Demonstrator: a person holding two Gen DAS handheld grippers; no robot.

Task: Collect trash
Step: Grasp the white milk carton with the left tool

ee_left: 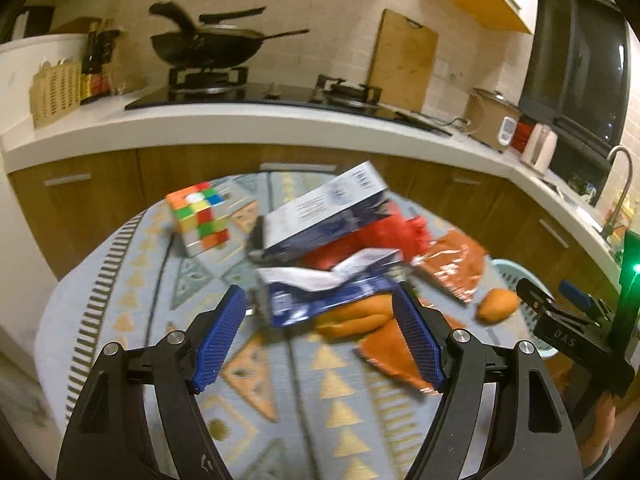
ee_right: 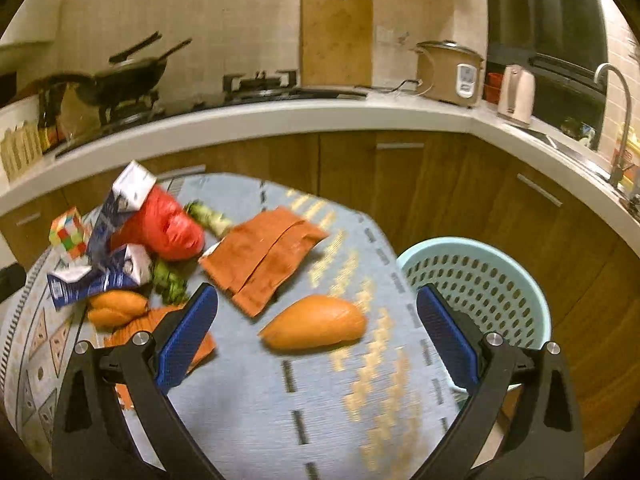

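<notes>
- Right now the step in hand looks like the approach: both claws hang over the cloth-covered table (ee_right: 256, 420) with nothing between their pads, and the trash lies scattered on it.
- Left gripper (ee_left: 318, 338) stands wide, aimed at the torn blue-and-white carton (ee_left: 332, 292) just ahead of it.
- Right gripper (ee_right: 316, 344) stands at its widest, with the lone orange bread roll (ee_right: 316, 322) lying on the cloth in the gap ahead of its fingers, untouched.
- Off the table's right edge sits the pale blue basket (ee_right: 480, 276), which seems the likely place for the trash; it appears empty as far as I can see.
- Next, I judge, each claw must come down around its target and close before carrying it to the basket.
- Counted: two blue-and-white cartons, one red bag (ee_right: 168, 226), two orange packets, two bread rolls, one colour cube (ee_left: 200, 218), and some green scraps too blurred to count.
</notes>
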